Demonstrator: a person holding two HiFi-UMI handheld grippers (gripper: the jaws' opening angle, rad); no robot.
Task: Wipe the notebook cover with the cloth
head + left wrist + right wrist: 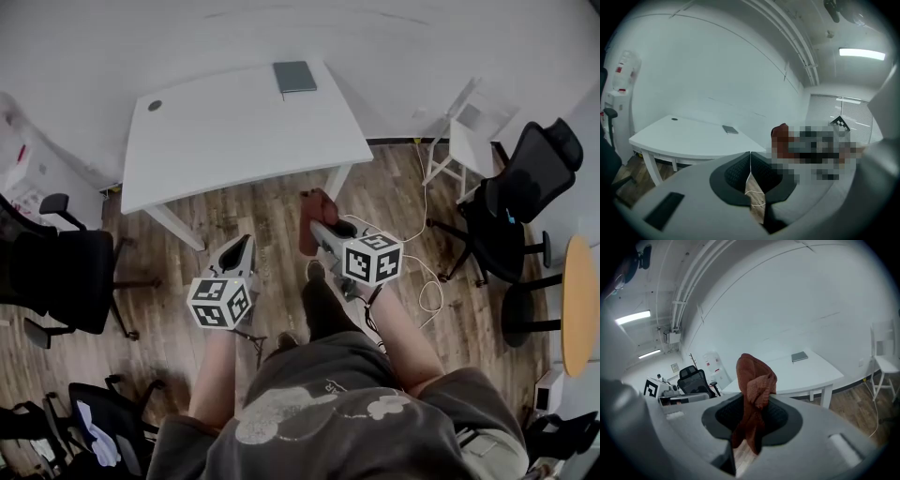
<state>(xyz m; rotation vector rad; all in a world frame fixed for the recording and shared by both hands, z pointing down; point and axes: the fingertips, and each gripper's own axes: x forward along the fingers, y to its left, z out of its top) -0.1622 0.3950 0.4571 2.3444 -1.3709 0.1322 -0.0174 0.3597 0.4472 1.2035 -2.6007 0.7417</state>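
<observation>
A grey notebook [294, 77] lies flat at the far edge of the white table [225, 131]; it also shows small in the left gripper view [730, 129] and the right gripper view [799, 356]. My right gripper [319, 225] is shut on a rust-brown cloth [752, 399], which sticks up from the jaws and hangs below them [314, 220]. It hovers over the floor just short of the table's near edge. My left gripper [244, 246] is shut with nothing in it, its pads [750, 174] touching, to the left of the right one.
Black office chairs stand at the left [66, 272] and at the right [516, 202]. A white folding chair [464, 127] is right of the table. A round wooden table [579, 305] sits at the far right. White cables [427, 281] trail across the wooden floor.
</observation>
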